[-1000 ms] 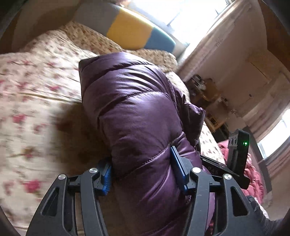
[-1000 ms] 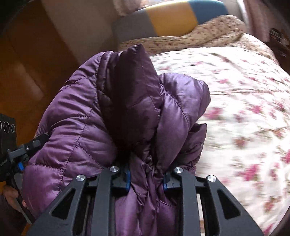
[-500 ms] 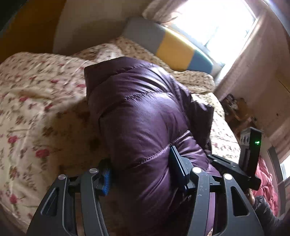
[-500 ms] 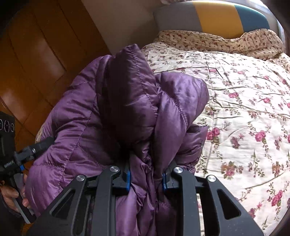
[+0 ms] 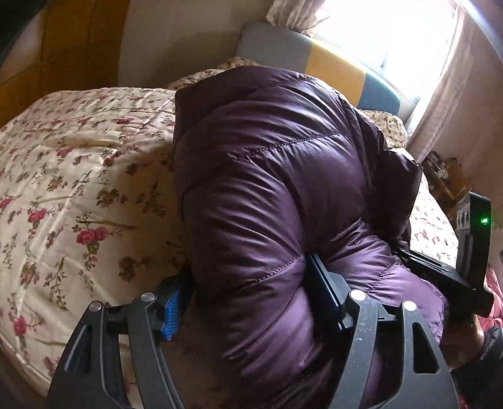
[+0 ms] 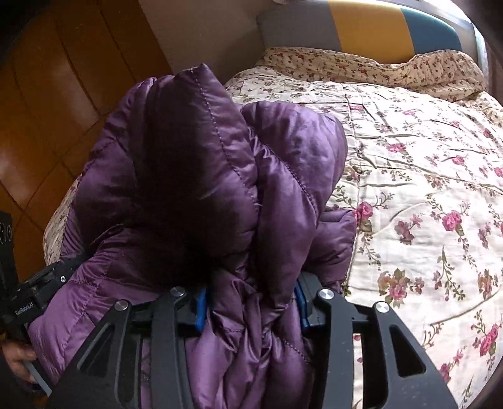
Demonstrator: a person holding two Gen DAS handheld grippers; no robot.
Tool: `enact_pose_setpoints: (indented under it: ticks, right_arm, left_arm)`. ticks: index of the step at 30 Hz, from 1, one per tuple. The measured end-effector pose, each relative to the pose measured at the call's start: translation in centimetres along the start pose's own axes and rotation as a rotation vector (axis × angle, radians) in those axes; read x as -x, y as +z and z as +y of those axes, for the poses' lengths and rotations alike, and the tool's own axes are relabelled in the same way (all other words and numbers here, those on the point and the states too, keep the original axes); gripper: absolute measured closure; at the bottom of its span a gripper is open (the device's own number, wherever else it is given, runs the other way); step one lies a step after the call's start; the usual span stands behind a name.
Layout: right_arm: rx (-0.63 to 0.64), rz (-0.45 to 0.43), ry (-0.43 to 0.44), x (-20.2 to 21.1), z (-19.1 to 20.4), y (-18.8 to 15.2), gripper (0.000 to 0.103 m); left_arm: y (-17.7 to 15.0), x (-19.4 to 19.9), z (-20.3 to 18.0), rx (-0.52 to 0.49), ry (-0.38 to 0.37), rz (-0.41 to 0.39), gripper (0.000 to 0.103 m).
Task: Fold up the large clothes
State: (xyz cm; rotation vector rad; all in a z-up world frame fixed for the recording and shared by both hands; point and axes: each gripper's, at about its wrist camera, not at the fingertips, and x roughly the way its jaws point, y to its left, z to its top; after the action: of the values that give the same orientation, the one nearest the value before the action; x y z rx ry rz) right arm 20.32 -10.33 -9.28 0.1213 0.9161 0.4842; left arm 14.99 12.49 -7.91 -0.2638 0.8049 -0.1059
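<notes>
A folded purple puffer jacket (image 5: pixel 276 188) is held up over the floral bed cover (image 5: pixel 69 176). My left gripper (image 5: pixel 248 299) is shut on a thick bundle of the jacket, with its blue-padded fingers (image 5: pixel 169 311) spread wide by the bulk. In the right wrist view the same jacket (image 6: pixel 195 176) bulges in front of the camera. My right gripper (image 6: pixel 250 305) is shut on a bunched fold at its other end. The right gripper's body also shows in the left wrist view (image 5: pixel 471 245), and the left gripper's body shows in the right wrist view (image 6: pixel 19 302).
The bed cover (image 6: pixel 424 188) spreads to the right. A grey, yellow and blue headboard (image 5: pixel 314 59) stands at the far end under a bright window (image 5: pixel 393 28). Wooden floor (image 6: pixel 47 103) lies to the left of the bed. A cluttered shelf (image 5: pixel 443 173) stands at right.
Both grippers have carried the jacket toward the foot of the bed and raised it a little; more of the bed and floor shows. Both grips are unchanged.
</notes>
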Motion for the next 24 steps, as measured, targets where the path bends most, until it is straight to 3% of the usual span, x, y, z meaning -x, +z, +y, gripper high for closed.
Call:
enact_pose_setpoints:
  ticks: [5,10,24]
  right_arm:
    - [0.012,-0.028,-0.061,2.2,1.4,-0.2,0.049]
    - [0.046,-0.077,-0.137,4.1,3.0,-0.2,0.042]
    - [0.141,-0.162,-0.201,8.0,7.2,-0.9,0.036]
  left_arm:
    - [0.6,1.4,-0.6,-0.026,0.047,-0.013,0.031]
    - [0.5,3.4,-0.5,-0.008,0.095,-0.040,0.019]
    - [0.3,6.2,-0.8,0.016,0.137,-0.100,0.019]
